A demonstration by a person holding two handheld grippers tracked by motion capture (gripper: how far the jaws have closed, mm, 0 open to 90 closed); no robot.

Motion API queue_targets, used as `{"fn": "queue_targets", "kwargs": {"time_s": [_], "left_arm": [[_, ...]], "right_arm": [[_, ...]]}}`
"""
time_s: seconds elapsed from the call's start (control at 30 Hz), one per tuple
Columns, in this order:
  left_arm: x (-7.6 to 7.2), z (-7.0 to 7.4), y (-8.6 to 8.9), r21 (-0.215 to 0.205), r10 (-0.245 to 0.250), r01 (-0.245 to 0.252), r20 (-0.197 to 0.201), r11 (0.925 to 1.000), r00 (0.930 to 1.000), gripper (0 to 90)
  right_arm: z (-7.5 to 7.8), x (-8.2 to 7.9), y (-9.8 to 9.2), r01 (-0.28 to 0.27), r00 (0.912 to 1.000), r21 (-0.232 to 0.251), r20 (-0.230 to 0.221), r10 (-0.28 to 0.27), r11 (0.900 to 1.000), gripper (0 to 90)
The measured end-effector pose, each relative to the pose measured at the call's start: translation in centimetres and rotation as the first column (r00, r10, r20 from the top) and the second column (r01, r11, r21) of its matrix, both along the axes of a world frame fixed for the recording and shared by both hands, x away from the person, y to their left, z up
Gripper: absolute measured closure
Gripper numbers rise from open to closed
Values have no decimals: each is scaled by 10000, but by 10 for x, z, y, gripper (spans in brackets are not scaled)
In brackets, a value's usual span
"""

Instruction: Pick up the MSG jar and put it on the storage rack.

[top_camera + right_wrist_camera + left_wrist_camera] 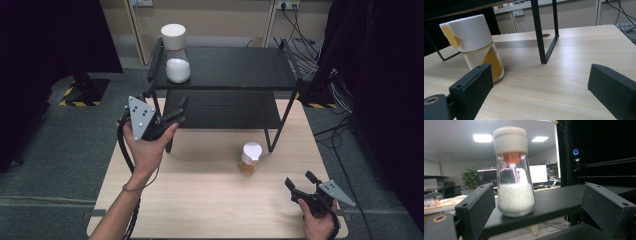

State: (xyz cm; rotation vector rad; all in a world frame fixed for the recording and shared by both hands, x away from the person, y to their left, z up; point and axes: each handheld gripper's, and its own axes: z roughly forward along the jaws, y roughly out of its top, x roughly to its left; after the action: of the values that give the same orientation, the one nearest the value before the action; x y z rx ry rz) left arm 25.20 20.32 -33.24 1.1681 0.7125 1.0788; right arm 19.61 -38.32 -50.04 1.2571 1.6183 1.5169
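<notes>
two hand-held grippers, both with jaws apart and holding nothing

left hand-held gripper (172, 112) sits left of centre, facing the white-powder jar (177, 60) on the shelf (235, 70) at upper left; right hand-held gripper (302, 182) rests lower right on the surface (200, 200), near the orange jar (249, 158).

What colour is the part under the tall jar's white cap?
Orange, seen best in the left gripper view: tall jar.

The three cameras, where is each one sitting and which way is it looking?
High view: above the table, looking forward and down; both forearms, left gripper, right gripper.
Left gripper view: on that gripper, facing the glass jar of white powder on the black shelf; open jaws.
Right gripper view: low over the table, facing the orange-powder jar; open jaws.
Shared: high view shows both jars.
</notes>
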Motion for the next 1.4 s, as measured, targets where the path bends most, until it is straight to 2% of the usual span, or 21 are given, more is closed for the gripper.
{"fn": "queue_targets", "kwargs": {"time_s": [0.17, 0.27, 0.37, 0.57, 0.7, 0.8, 0.9, 1.2, 1.4], "left_arm": [[-9, -20, 1, 32, -122, 122, -213, 9999, 9997, 110], [-17, -35, 1, -157, -178, 174, -229, 9997, 9996, 110], [-23, -46, 1, -152, -219, 215, -314, 9997, 9993, 110], [-28, -61, 2, -119, -299, 293, -536, 9995, 9981, 109], [-29, -78, 5, -218, -408, 391, -864, 9990, 9954, 106], [-28, -96, 12, -585, -987, 933, -974, 9939, 9903, 95], [-29, -108, 14, -752, -1225, 1144, -1147, 9906, 9858, 89], [-36, -138, 13, -700, -1158, 1041, -1920, 9921, 9745, 81], [-40, -159, 9, -652, -1048, 911, -2543, 9937, 9614, 68]], "right_arm": [[0, 0, 0, -2, 10000, -20, 19, 2, 10000, 63], [-1, 0, 0, 9, 10000, 14, 39, -9, 10000, 63], [0, 0, 0, 7, 10000, -26, 28, -7, 10000, 63], [-1, -1, 0, 22, 10000, -9, 55, -22, 10000, 63], [-1, -1, 1, 18, 10000, -35, 61, -18, 10000, 63], [-1, -1, 1, 21, 10000, -34, 67, -21, 10000, 63], [-1, -1, 1, 30, 10000, -43, 81, -30, 10000, 63], [-1, -1, 1, 28, 10000, -61, 84, -27, 10000, 63], [0, -1, 1, 25, 10000, -103, 80, -25, 9999, 63]]}}
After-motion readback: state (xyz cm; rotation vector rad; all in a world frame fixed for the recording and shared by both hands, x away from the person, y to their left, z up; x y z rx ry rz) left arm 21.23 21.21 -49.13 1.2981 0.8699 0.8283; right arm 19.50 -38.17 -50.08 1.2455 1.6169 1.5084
